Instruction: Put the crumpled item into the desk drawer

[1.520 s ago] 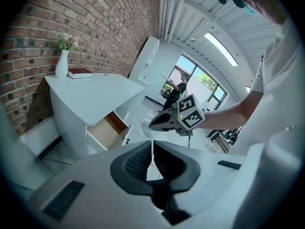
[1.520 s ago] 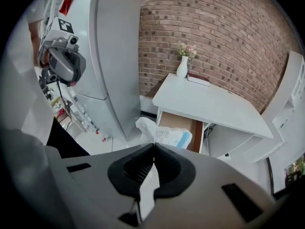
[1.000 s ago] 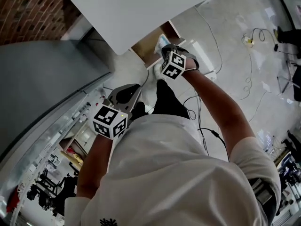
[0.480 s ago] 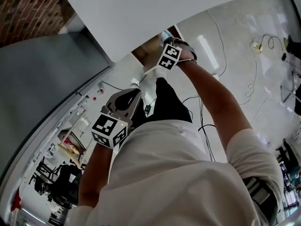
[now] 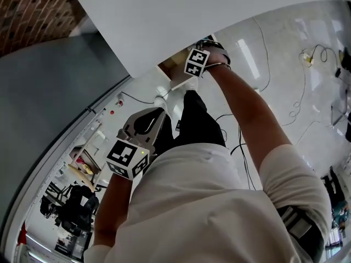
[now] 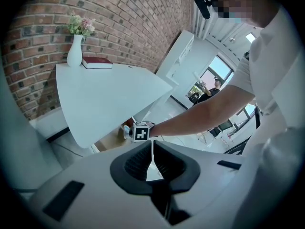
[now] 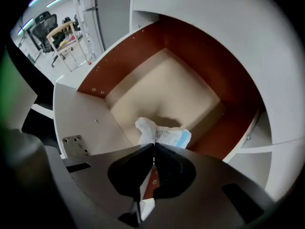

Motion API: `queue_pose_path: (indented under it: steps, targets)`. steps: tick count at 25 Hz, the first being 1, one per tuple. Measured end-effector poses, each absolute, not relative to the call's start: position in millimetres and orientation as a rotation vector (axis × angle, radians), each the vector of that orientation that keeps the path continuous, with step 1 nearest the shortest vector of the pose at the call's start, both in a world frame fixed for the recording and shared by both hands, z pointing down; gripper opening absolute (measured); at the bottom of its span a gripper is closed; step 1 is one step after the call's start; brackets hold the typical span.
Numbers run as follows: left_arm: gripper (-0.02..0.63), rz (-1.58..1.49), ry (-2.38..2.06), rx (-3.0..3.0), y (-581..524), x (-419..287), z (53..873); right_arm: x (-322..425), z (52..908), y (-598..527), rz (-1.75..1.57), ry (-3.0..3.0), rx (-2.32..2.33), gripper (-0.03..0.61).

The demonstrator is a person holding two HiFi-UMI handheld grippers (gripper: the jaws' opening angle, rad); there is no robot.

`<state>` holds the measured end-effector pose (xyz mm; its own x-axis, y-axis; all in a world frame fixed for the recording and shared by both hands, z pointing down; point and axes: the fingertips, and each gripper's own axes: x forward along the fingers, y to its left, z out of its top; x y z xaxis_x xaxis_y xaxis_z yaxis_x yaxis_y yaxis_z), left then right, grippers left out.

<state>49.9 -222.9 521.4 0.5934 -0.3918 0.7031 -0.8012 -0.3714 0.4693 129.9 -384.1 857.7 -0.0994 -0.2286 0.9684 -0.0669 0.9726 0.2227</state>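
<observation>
Wad [image 7: 162,133] sat above the open drawer [image 7: 143,46] floor, pinched at the tips of the right tongs [image 7: 153,145] — carried in, not yet released. Left tongs [image 6: 152,143] were closed on nothing. Outstanding, apparently: the drop only.

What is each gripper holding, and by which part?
Right gripper pinches the crumpled white-and-blue wrapper by its near edge; left gripper, jaws together, holds nothing.

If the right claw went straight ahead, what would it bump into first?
Probably the pale drawer floor. The right claw points down at it with the crumpled item pinched at its tips, so that would touch first. Depth is unclear.
</observation>
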Motion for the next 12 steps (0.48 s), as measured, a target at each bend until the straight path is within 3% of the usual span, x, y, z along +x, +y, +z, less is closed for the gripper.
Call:
queue_pose_path:
  steps: [12]
  targets:
    - [0.031,0.605,-0.989,1.939,-223.7,38.2,538.5,125.7,886.5,-390.7,-0.155,-1.627,0.195,0.031]
